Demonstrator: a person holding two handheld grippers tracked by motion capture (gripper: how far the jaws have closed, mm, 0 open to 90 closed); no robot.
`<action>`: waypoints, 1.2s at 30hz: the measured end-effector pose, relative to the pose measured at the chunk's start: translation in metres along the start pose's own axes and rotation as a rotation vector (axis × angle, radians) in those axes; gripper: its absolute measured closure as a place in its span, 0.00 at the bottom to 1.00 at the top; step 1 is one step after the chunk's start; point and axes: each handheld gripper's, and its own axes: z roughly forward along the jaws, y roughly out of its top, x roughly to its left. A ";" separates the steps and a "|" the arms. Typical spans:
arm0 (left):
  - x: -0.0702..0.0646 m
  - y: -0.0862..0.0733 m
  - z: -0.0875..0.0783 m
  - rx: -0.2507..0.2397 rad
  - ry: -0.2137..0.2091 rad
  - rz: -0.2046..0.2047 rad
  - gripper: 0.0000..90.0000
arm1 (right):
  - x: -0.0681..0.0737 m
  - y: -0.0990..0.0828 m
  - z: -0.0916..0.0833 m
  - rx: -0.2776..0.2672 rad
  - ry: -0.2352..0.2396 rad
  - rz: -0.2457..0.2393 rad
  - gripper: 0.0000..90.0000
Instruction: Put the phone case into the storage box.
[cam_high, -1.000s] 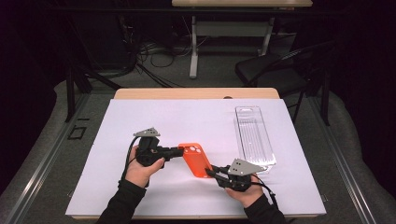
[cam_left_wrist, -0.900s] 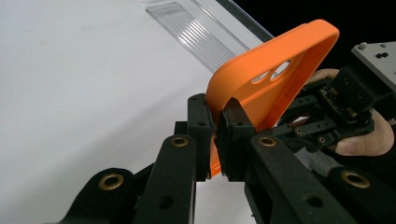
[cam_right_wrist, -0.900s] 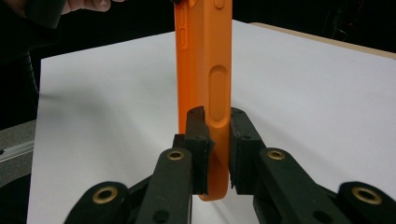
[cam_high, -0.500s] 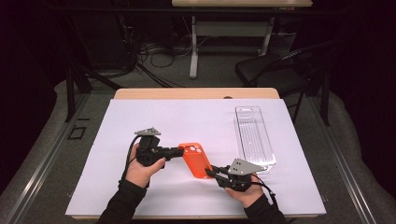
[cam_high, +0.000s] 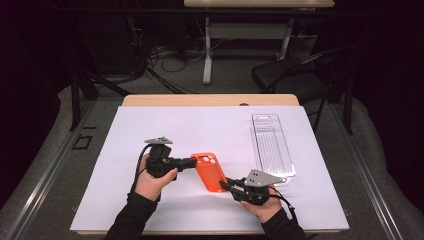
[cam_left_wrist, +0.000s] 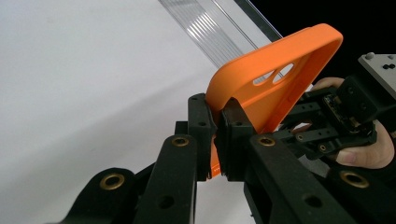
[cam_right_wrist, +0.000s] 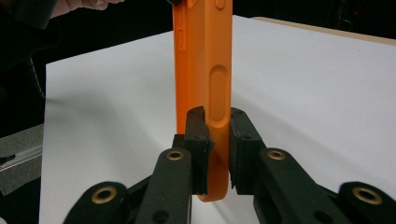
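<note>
An orange phone case (cam_high: 210, 171) is held above the white table cover between both grippers. My left gripper (cam_high: 192, 162) is shut on the case's upper left edge; in the left gripper view its jaws pinch the case (cam_left_wrist: 271, 84) rim, the gripper (cam_left_wrist: 217, 135) seen from behind. My right gripper (cam_high: 225, 185) is shut on the case's lower right corner; in the right gripper view the case (cam_right_wrist: 205, 65) stands edge-on between the gripper (cam_right_wrist: 215, 140) jaws, side button slot facing me.
A clear plastic tray (cam_high: 272, 147) lies on the right part of the white cover (cam_high: 190, 125). The tray's ribbed wall (cam_left_wrist: 210, 28) shows behind the case. A dark chair (cam_high: 295, 80) and desk legs stand beyond the table's far edge.
</note>
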 end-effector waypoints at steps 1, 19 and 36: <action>0.000 0.000 0.000 0.000 0.000 -0.001 0.95 | 0.000 0.000 0.000 0.000 0.001 0.002 0.89; 0.001 -0.001 0.001 -0.004 0.002 -0.025 0.95 | 0.002 0.000 0.000 0.004 0.000 0.003 0.89; 0.000 0.002 0.004 0.005 0.020 -0.056 0.95 | 0.002 0.001 0.000 0.004 -0.007 0.025 0.81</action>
